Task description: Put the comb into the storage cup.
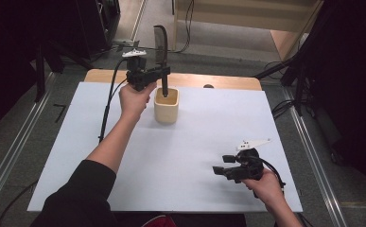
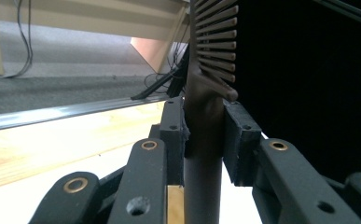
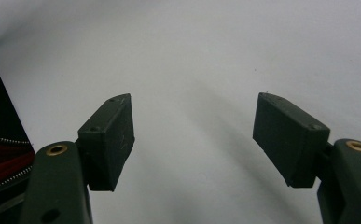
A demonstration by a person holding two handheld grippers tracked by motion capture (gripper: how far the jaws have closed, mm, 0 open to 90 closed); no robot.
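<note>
A black slotted spatula [image 1: 161, 45] stands upright, head up, with my left gripper [image 1: 164, 72] shut on its handle. The handle's lower end reaches into the mouth of a beige square cup [image 1: 166, 108] at the back middle of the white table sheet [image 1: 199, 137]. In the left gripper view both pads [image 2: 239, 135] press on the spatula's neck [image 2: 206, 107] just below the slots, and a strip of the cup [image 2: 174, 203] shows underneath. My right gripper [image 1: 221, 170] hovers low at the front right, open, with nothing between its fingers [image 3: 288, 135].
A wooden table edge [image 1: 218, 81] runs behind the white sheet. Cables and dark stands [image 1: 296, 71] lie on the floor around the table. A black and red garment with a zipper [image 3: 1, 149] shows at the left of the right gripper view.
</note>
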